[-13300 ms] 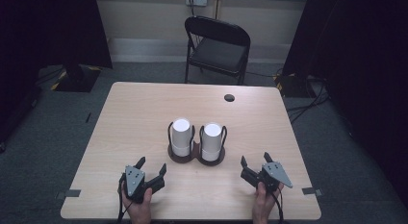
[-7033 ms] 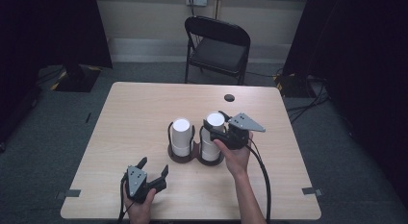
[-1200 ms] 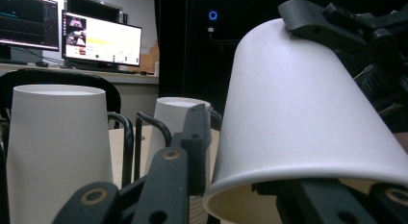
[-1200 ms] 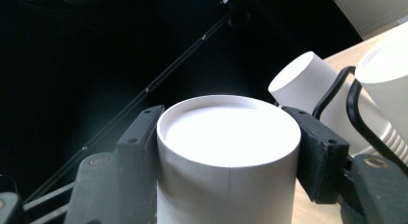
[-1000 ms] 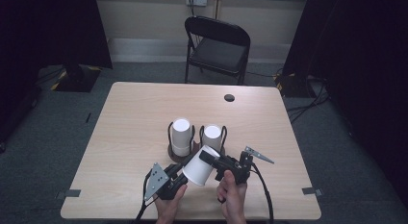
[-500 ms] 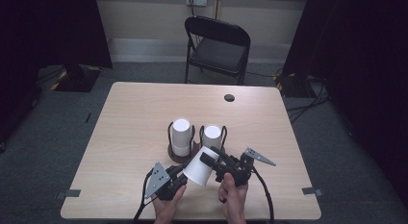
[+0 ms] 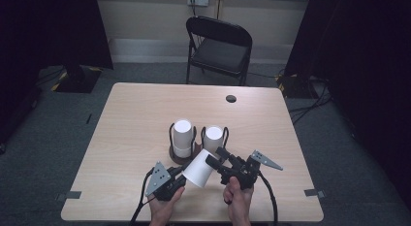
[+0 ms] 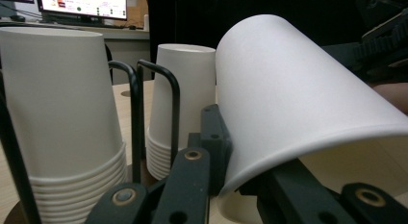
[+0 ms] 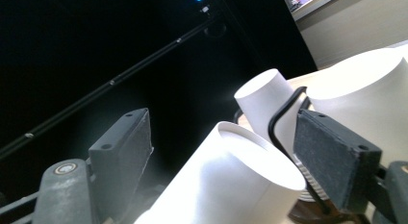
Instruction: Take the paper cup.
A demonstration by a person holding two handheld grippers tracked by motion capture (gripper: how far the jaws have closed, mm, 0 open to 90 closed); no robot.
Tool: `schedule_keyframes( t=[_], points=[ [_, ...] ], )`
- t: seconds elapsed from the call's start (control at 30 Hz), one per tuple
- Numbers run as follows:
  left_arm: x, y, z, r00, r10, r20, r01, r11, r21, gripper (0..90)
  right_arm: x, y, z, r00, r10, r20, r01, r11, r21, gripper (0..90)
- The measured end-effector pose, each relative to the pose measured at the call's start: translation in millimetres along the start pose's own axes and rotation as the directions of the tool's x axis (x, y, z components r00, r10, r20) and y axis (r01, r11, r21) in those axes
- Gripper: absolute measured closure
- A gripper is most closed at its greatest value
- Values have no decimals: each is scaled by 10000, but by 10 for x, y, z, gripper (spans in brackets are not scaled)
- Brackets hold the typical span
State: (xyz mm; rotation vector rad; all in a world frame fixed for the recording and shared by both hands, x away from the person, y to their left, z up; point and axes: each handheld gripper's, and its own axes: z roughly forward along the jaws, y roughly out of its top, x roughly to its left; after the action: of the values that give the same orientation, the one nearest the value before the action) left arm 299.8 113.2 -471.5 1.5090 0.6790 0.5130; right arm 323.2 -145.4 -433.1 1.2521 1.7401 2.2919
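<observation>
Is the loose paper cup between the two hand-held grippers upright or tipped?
Tipped. The paper cup lies slanted above the table, its wide rim lower, nearer the left hand-held gripper, its closed base toward the right hand-held gripper. The stacked cups stand upright.

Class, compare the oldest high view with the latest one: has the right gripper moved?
Yes. The right gripper has shifted from the table's right front edge leftward toward the middle, just in front of the cup holder; its jaws have just been opening beside the paper cup.

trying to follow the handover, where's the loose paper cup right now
In the high view the loose paper cup lies tilted above the table's near edge, between the left gripper, shut on its rim, and the right gripper, just in front of the two cup stacks.
</observation>
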Motion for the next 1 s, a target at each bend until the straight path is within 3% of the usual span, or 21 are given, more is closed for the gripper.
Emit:
schedule_keyframes(
  t=[0.17,0.33,0.53,0.77,1.0],
  points=[
    [38,43,-30,9999,48,-110,-46,9998,213,854,-4,-4,-18,9996,-258,138,258,9997,13,198],
    [89,107,-78,9994,-270,-217,274,9994,229,854,3,-1,-44,9968,-733,325,734,9973,-25,177],
    [162,161,-120,9995,-7,-313,23,9987,512,855,5,-29,-66,9911,-1217,535,1205,9924,245,153],
    [223,203,-127,9986,322,-423,-272,9930,1152,859,29,-52,-73,9784,-1891,840,1848,9812,556,147],
    [284,274,-164,9984,429,-378,-369,9883,1478,861,50,-58,-111,9545,-2709,1246,2600,9607,969,148]
  ],
)
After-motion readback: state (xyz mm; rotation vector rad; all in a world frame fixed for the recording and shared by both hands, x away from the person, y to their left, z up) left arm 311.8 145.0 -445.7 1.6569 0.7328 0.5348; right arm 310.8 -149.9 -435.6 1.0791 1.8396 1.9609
